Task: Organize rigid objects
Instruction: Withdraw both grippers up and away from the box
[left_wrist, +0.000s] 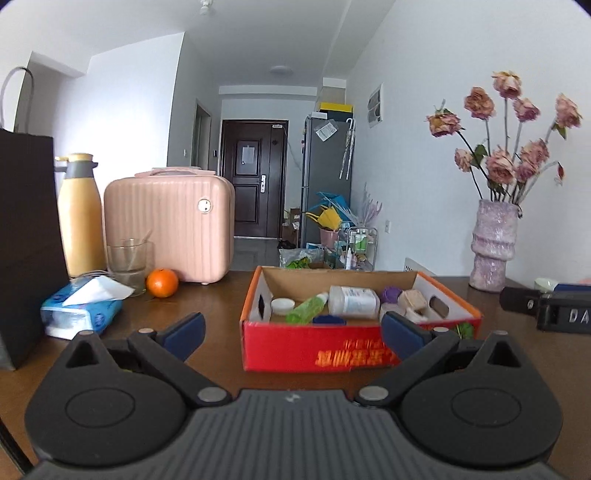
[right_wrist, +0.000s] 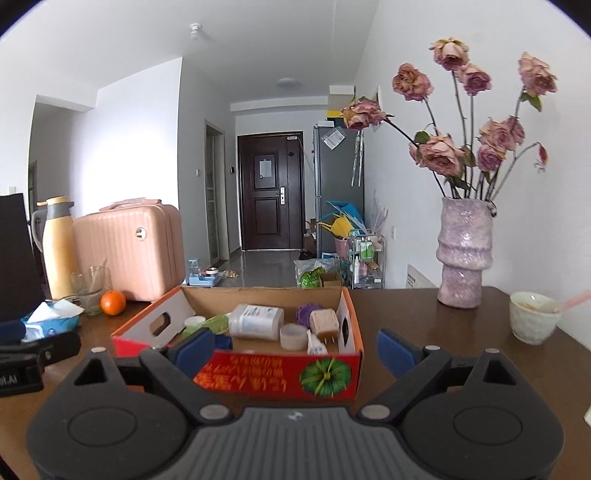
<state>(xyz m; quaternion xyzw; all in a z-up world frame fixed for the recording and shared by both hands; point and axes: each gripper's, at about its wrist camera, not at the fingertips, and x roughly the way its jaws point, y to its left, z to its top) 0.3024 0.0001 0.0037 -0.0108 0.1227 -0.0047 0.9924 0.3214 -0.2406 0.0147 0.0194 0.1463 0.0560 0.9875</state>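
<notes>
Red cardboard box (left_wrist: 314, 347) sits mid-tabletop (left_wrist: 207, 306) in the left wrist view, open top, w/ small stuff inside: white bottle (left_wrist: 352, 301) lying on its side, green bottle (left_wrist: 306, 308) beside it, white cap (left_wrist: 282, 305) at the left end, purple ball (left_wrist: 391, 294), tan block (left_wrist: 413, 300). Left gripper (left_wrist: 291, 330) hangs in front of the box, jaws wide apart, nothing between the blue pads; box front wall shows through the gap. Left of the box: orange (left_wrist: 161, 282), glass (left_wrist: 127, 264), tissue pack (left_wrist: 81, 312), yellow flask (left_wrist: 79, 218), pink case (left_wrist: 168, 227), dark bag (left_wrist: 26, 240) at the frame edge. Right: pink vase (left_wrist: 493, 247) w/ dried roses near the wall; black part of the other gripper pokes in at the right edge.

Right wrist view: same box (right_wrist: 277, 376), seen more from its right corner, watermelon print on the front. Inside are the white bottle (right_wrist: 256, 321), purple ball (right_wrist: 308, 313), tan block (right_wrist: 324, 322) w/ metal prongs, a tape roll (right_wrist: 293, 336), small tube (right_wrist: 316, 345). Right gripper (right_wrist: 295, 350) also spread wide, holding nothing; left pad overlaps the box's front wall in the picture, contact can't be told; right pad is clear of the box over bare wood. Vase (right_wrist: 463, 254) stands right of the box, well apart; a white cup (right_wrist: 533, 319) w/ a spoon further right. Orange (right_wrist: 112, 302) and glass (right_wrist: 90, 290) at left.
</notes>
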